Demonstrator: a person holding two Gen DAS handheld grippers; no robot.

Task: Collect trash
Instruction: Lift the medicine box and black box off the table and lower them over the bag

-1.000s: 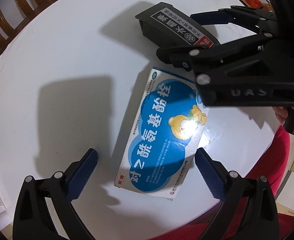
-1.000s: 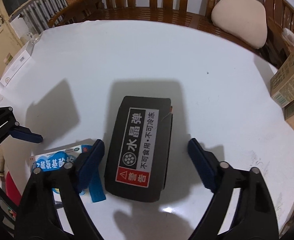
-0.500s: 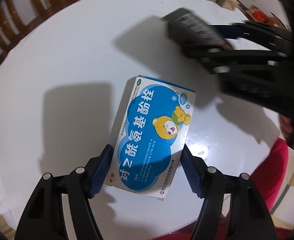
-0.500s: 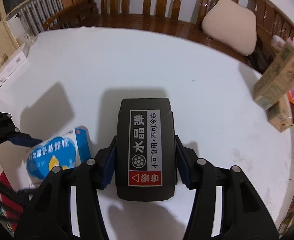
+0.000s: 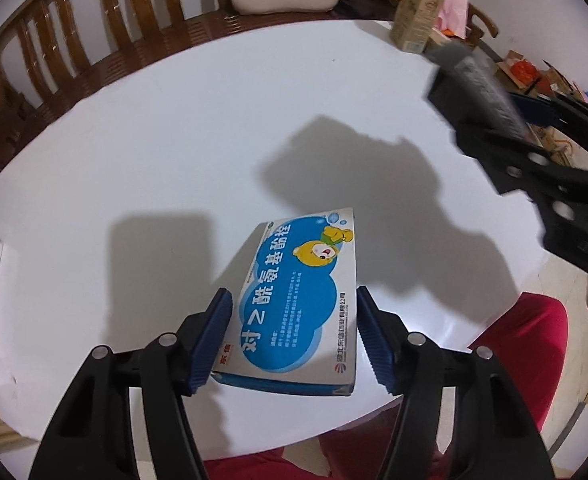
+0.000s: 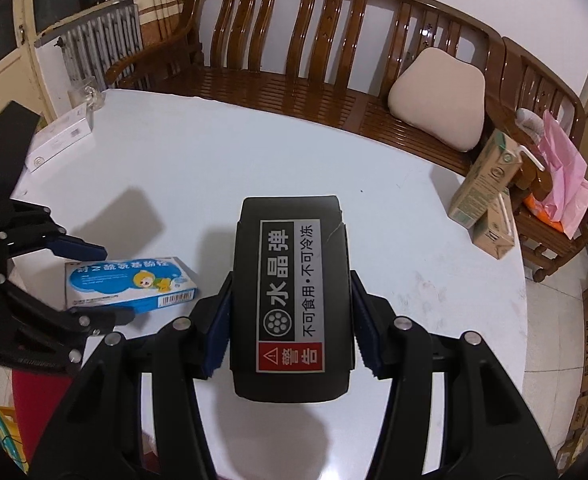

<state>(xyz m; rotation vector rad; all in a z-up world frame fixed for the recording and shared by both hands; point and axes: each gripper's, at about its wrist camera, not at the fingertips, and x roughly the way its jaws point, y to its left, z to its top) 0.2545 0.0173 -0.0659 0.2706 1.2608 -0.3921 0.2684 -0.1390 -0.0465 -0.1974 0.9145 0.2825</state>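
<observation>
The left tongs (image 5: 289, 336) are gripping a blue and white medicine box (image 5: 300, 300) with a cartoon bear on it. The blue pads are sitting against the two long sides of the box, and the jaws are closing a little more on it. The box is hanging above the round white surface (image 5: 153, 152), with its own shadow lying on the surface below it.

The right tongs (image 6: 289, 328) are holding a black box (image 6: 291, 300) that carries a white label with Chinese writing and a red warning patch. Both pads are pressing on its sides, and the jaws are standing about as wide as the box. This box too is raised above the surface, and it is casting a shadow under itself. In the left wrist view the black box is appearing blurred at the upper right.

Near the far right edge of the surface two green and tan drink cartons (image 6: 484, 184) are standing. A flat white box (image 6: 59, 136) is lying at the left edge. Behind the surface a wooden bench (image 6: 294, 40) is carrying a beige cushion (image 6: 438, 100).
</observation>
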